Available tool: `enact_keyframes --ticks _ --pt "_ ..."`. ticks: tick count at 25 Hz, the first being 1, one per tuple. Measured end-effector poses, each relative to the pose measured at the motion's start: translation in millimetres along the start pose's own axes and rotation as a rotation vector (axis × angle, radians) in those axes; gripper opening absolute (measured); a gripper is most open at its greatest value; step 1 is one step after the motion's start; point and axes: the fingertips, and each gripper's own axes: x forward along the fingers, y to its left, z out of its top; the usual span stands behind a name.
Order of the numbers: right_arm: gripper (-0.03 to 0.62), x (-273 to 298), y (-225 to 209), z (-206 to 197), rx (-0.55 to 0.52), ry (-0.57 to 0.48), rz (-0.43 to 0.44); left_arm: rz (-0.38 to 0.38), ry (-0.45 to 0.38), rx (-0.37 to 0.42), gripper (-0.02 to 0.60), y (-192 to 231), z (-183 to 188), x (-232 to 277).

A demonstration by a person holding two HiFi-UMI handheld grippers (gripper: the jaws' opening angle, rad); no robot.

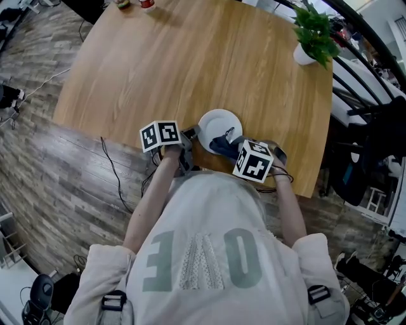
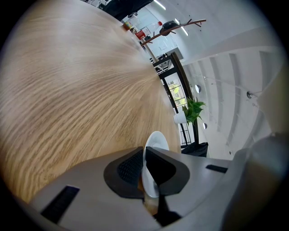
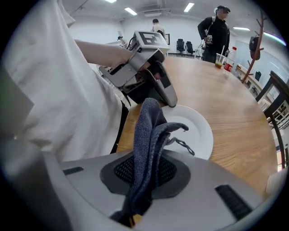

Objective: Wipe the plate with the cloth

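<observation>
- Large wooden table (image 1: 190, 63), light grain, rounded corners.
- Under and around it a floor (image 1: 38, 171) of grey-brown planks, with a thin black cable (image 1: 116, 172) lying across.
- On the far right corner of the table a green plant (image 1: 315, 28) in a white pot.
- At the far edge a cup (image 3: 220, 60) with a dark drink and a bottle (image 3: 230, 55) with a red label.
- Beside the table at right, black chairs (image 1: 365, 95) with curved bars.
- White walls (image 3: 104, 29) and a white ceiling with long bright lamps (image 3: 188, 6).
- Brown coat stand (image 3: 256, 43) near the wall.
- Further back, office chairs (image 3: 181, 45) and two standing persons (image 3: 216, 29).
</observation>
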Motion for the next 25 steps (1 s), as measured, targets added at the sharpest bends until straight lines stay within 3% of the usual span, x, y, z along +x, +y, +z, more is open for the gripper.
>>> enact_keyframes --ticks 3,6,9,17,25 --pt "0.057 -7.4 -13.6 3.2 0.021 -0.031 -0.038 0.004 -0.009 0.005 0.026 -0.7 0.1 -0.4" --pt "0.057 -22.9 -57.7 7.4 0.075 -0.069 -0.2 0.002 -0.034 -0.013 0.025 0.0 2.4 -1.3" --pt "0.057 -31.6 -100.8 4.2 0.077 -0.011 -0.332 0.003 -0.049 -0.026 0.025 0.6 3.5 -2.1" --pt "0.057 -12.4 -136.8 24.6 0.011 0.039 -0.363 0.012 -0.063 -0.018 0.025 0.3 2.9 -1.6" --pt "0.057 -6.3 -139.8 26.9 -0.023 0.065 -0.382 0.016 -0.079 -0.025 0.025 -0.2 6.6 -1.3"
